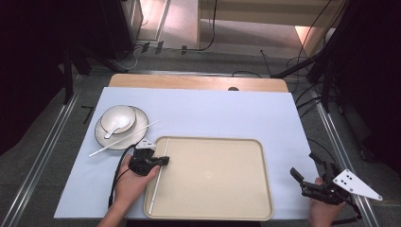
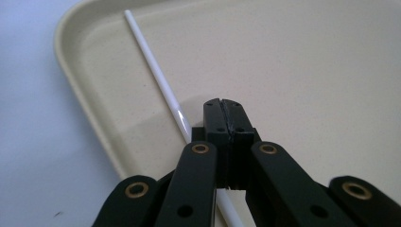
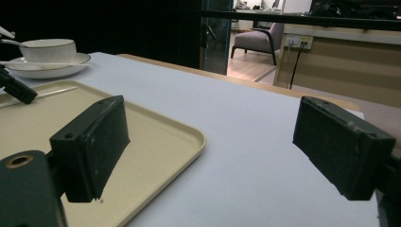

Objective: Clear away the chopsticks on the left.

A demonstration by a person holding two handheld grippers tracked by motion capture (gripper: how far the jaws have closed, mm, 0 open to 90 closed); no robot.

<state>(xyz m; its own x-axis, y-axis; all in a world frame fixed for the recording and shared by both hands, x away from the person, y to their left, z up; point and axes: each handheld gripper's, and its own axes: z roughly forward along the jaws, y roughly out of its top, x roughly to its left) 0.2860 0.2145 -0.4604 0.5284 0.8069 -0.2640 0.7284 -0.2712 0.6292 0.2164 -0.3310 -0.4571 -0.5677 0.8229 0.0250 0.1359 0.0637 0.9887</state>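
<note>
Lying along tray (image 1: 227, 189) left rim, chopstick (image 1: 159, 174), bowl (image 1: 118, 118) beyond

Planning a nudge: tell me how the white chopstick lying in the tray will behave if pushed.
The chopstick looks round and glossy, so it will likely roll or slide on the smooth beige tray. It looks thin, straight and probably stiff and light. The tray's raised rim should stop it.

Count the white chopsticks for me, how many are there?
2. One chopstick lies inside the tray along its left edge; the other chopstick rests across the plate beside the bowl.
</note>
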